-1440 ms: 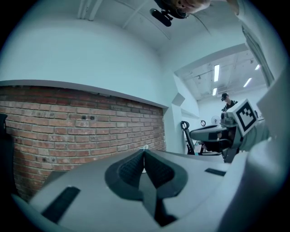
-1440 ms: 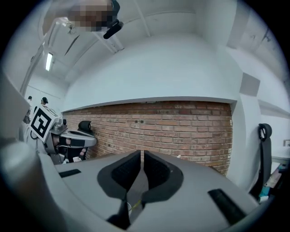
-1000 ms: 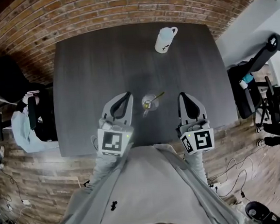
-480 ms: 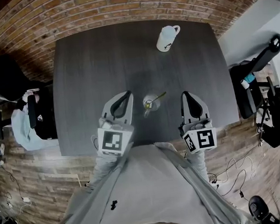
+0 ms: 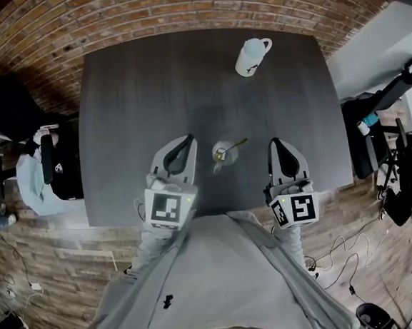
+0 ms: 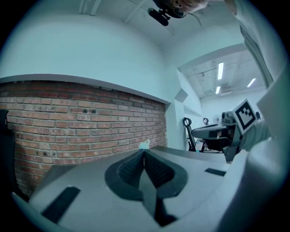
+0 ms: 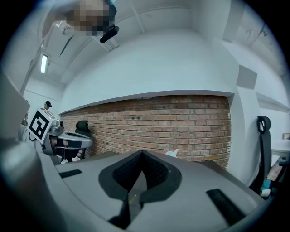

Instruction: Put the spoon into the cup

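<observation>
- Head view: spoon (image 5: 230, 148) apparently sitting in small clear cup (image 5: 222, 156) near the front middle of dark table (image 5: 129, 109), bowl end down, handle leaning out over the rim toward the far right. Too small to tell how deep. White mug (image 5: 252, 56) well apart, near the far edge.
- Head view, step in hand: judged as placement done, or all but. Best served by keeping both tools clear of the light cup and avoiding any brush against the jutting handle. Lift away rather than sweep across. Should the spoon need reseating, part the right jaws first and come at the handle from its free end.
- Head view, pose: left gripper (image 5: 187, 139) just beside the cup on its left, right gripper (image 5: 272, 142) near on the other side with a wider gap. Both pointing away from the person, roughly parallel, held low and close to the body.
- Left gripper view: jaws pressed together, nothing between them. Aimed level across the table toward brick wall (image 6: 68, 118), with the mug a pale speck just above the tips.
- Right gripper view: jaws likewise closed at the tips and empty, the mug just right of them against the brick. Cup and spoon out of sight in both gripper views.
</observation>
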The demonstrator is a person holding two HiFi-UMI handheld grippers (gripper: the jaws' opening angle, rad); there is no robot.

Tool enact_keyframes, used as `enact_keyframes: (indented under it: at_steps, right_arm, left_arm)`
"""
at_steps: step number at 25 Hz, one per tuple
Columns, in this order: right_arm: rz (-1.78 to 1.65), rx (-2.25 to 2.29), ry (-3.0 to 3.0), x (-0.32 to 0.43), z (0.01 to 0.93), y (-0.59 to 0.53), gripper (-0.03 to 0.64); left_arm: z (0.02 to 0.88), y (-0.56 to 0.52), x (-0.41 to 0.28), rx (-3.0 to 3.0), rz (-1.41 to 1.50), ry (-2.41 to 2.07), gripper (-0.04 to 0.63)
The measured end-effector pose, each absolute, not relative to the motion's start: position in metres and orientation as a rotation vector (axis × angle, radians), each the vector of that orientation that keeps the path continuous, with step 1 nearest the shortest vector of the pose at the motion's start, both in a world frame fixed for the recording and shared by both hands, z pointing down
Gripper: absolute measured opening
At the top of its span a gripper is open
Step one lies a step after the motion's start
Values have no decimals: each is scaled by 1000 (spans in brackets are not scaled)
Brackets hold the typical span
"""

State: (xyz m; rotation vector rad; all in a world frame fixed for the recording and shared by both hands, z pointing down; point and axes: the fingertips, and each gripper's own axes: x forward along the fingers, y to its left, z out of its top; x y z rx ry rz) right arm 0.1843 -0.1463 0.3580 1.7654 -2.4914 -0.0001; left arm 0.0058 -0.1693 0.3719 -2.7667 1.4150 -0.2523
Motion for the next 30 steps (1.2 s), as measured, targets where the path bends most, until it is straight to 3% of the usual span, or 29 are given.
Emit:
enact_keyframes:
  at_steps: [30]
  right_arm:
    - [51, 1732, -2491, 186, 375, -140, 15]
  left_arm:
    - [385, -166, 6, -2766, -299, 1413, 18]
